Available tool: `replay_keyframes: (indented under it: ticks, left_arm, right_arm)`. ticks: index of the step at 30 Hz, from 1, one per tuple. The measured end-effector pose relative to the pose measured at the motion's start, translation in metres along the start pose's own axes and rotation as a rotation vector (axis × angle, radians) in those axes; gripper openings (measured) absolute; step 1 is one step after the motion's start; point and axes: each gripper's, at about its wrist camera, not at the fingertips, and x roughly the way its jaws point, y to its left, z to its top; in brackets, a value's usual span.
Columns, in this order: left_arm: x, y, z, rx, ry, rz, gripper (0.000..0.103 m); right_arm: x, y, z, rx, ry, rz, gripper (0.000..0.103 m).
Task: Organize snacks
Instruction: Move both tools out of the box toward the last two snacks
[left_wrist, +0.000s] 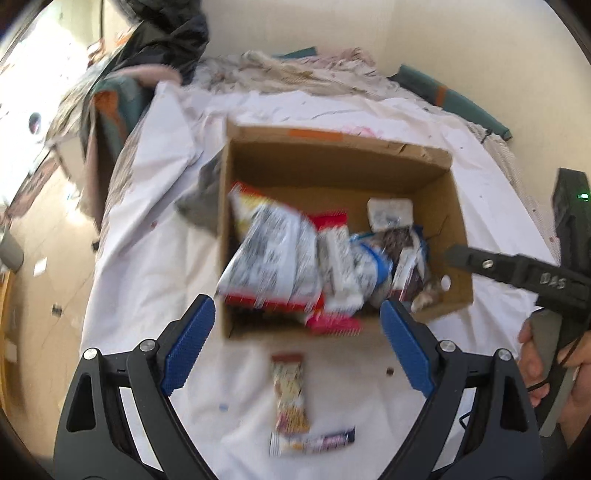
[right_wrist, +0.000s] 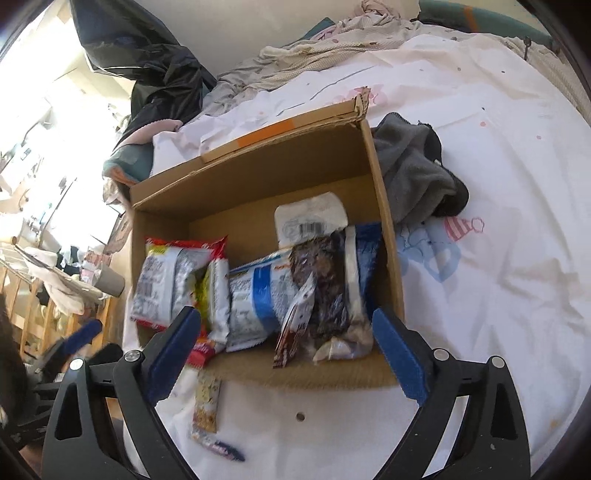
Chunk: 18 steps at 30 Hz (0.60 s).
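Since the cardboard box (left_wrist: 454, 206) already has most of the snacks piled in it, I'd say what's left is the two loose ones on the white bedsheet (left_wrist: 147, 266) just in front of it. Going left to right: left gripper (left_wrist: 297, 345) hangs over the upright snack bar (left_wrist: 290, 393), with a smaller wrapped bar (left_wrist: 314, 441) lying crosswise at its near end. I'd come straight down and pinch the upright bar across its narrow sides without snagging sheet. Its blue pads are spread wide, holding and touching nothing. Right gripper (right_wrist: 288, 354) hovers at the box's near edge, equally wide apart, empty too.
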Motion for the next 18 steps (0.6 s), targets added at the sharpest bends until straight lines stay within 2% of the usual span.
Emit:
replay_keyframes:
  ticks: [4, 7, 11, 15, 18]
  left_arm:
    - [-0.01, 0.018, -0.022, -0.067, 0.03, 0.032, 0.089]
    - [-0.01, 0.031, -0.036, -0.13, 0.073, 0.039, 0.089]
    - [-0.003, 0.042, -0.058, -0.205, 0.16, 0.03, 0.089]
    - [0.014, 0.038, -0.078, -0.208, 0.281, 0.006, 0.089]
    - [0.026, 0.036, -0.098, -0.272, 0.34, 0.027, 0.089]
  right_arm:
    - [-0.01, 0.003, -0.024, -0.001, 0.03, 0.012, 0.096]
    - [-0.016, 0.0, -0.046, 0.055, 0.061, 0.053, 0.096]
    - [-0.025, -0.003, -0.064, 0.101, 0.076, 0.071, 0.096]
    - [-0.033, -0.009, -0.074, 0.145, 0.064, 0.065, 0.096]
    - [-0.029, -0.014, -0.076, 0.175, 0.085, 0.06, 0.096]
